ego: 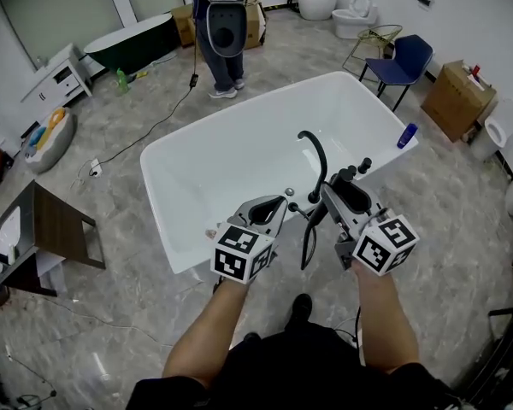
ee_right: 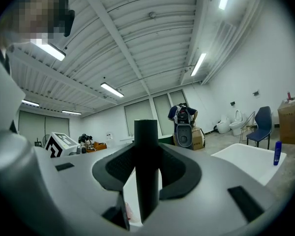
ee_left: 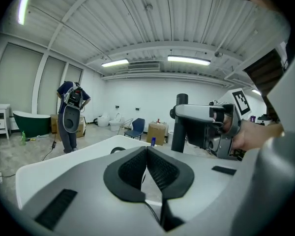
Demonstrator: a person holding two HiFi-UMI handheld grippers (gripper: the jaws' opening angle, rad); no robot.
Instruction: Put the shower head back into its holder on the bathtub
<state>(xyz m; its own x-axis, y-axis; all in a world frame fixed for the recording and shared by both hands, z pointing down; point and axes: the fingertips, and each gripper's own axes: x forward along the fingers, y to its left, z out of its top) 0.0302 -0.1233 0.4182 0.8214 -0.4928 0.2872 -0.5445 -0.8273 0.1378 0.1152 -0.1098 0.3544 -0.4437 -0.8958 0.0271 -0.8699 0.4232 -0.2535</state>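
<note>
Right gripper [ee_right: 146, 157] jaws clamp the black shower head [ee_right: 146, 132] upright by the bathtub [ego: 239, 112] rim; the left gripper [ee_left: 147, 165] jaws are closed on nothing. Hold the handle vertical, line it up over the holder, probably among the fittings beside the faucet [ego: 315, 154], then lower it slowly.

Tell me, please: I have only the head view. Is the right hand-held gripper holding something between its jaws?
Observer: Yes. In the right gripper view, the right hand-held gripper is closed on a black shower head handle. The handle stands upright there, and the jaws press on it from both sides.
Operator: And the left one, does it hold anything?
Observer: No. In the left gripper view, the left hand-held gripper has its jaws together, and nothing is between them.
</note>
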